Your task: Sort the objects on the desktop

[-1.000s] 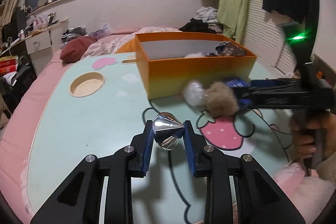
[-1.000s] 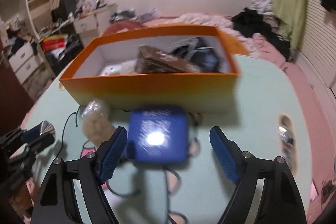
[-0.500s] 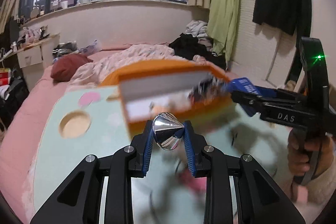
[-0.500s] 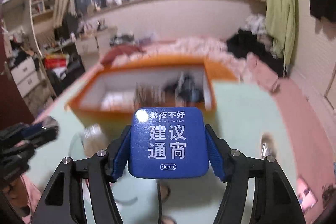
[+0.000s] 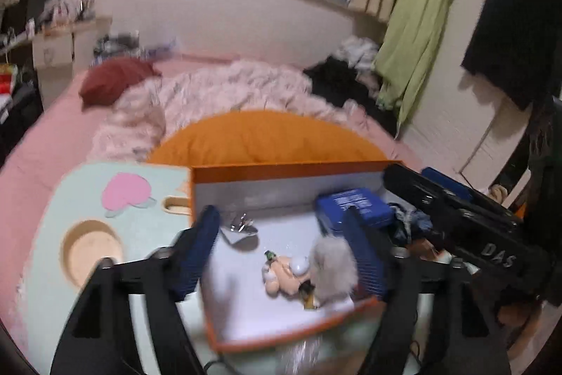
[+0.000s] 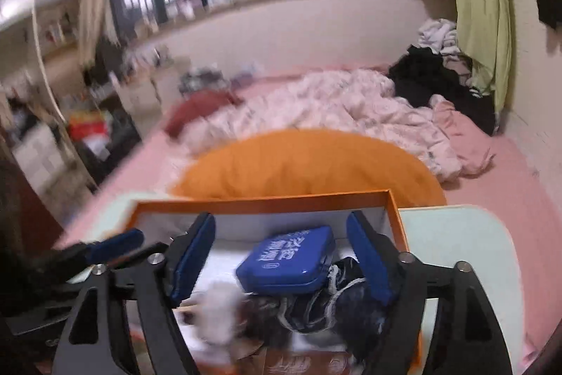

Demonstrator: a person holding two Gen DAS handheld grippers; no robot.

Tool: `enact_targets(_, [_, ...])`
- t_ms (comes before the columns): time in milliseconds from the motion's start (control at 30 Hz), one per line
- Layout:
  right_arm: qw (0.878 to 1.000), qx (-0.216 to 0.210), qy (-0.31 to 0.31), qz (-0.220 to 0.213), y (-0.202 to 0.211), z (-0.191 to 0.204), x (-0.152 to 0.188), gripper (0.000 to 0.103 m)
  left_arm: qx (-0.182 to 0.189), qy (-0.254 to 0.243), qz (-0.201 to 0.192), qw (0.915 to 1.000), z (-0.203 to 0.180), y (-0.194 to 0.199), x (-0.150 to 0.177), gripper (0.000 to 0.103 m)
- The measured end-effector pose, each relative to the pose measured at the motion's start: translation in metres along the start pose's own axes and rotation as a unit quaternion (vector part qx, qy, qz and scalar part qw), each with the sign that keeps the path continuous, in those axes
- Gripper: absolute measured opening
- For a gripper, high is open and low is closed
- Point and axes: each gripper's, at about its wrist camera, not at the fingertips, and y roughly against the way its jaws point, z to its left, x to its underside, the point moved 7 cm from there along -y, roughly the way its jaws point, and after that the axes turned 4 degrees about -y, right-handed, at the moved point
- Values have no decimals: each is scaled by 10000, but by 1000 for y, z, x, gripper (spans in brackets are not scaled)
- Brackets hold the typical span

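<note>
Both loads had left the jaws since half a second earlier. Inside the orange cardboard box [image 5: 288, 168], the shiny metal cone [image 5: 241, 227] lay on the white floor at ten o'clock, and the glossy blue rounded tin [image 6: 286, 264] sat toward one o'clock, beside a fluffy grey pom-pom [image 5: 332, 264]. Above the box, the left gripper [image 5: 284, 255] was opening, nothing between its ribbed blue pads; the right gripper [image 6: 281, 260] was opening too, clear of the tin.

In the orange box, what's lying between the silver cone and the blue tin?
Bare white box floor separates the silver cone from the blue tin; the left wrist view shows it.
</note>
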Motion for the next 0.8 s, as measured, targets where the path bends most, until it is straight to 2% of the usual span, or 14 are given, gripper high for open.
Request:
enact_targets(100, [9991, 91, 285, -302, 42, 10, 13, 86, 53, -247, -46, 9997, -11, 26, 15, 78])
enact_targets(167, [9986, 197, 448, -196, 59, 13, 29, 90, 159, -409, 136, 9989, -20, 38, 36, 78])
enact_targets(267, [9974, 242, 634, 238, 67, 9, 66, 95, 121, -632, 528, 9965, -25, 45, 78, 79])
enact_targets(367, [9922, 403, 597, 1017, 58, -12, 114, 96, 124, -588, 1247, 9904, -21, 35, 128, 79])
enact_targets(400, [9900, 447, 529, 1228, 53, -19, 126, 96, 46, -704, 1079, 9917, -22, 38, 136, 81])
enact_targets(433, [9874, 477, 434, 1448, 49, -24, 139, 96, -329, -925, 841, 9916, -23, 45, 140, 84])
enact_targets(467, [9860, 536, 406, 1525, 46, -27, 149, 96, -547, -1019, 879, 9894, -25, 47, 147, 93])
enact_targets(500, [9868, 770, 632, 1280, 49, -26, 151, 103, -592, -1051, 741, 9899, -29, 49, 149, 99])
enact_targets(533, [9840, 907, 736, 1344, 48, -26, 158, 103, -563, -1013, 679, 9909, -33, 49, 149, 103])
enact_targets(600, [9843, 831, 844, 1307, 48, -21, 160, 103, -636, -1031, 549, 9911, -37, 53, 143, 103])
enact_targets(800, [9855, 776, 834, 1262, 48, -26, 160, 103, -618, -1001, 544, 9916, -40, 61, 126, 103])
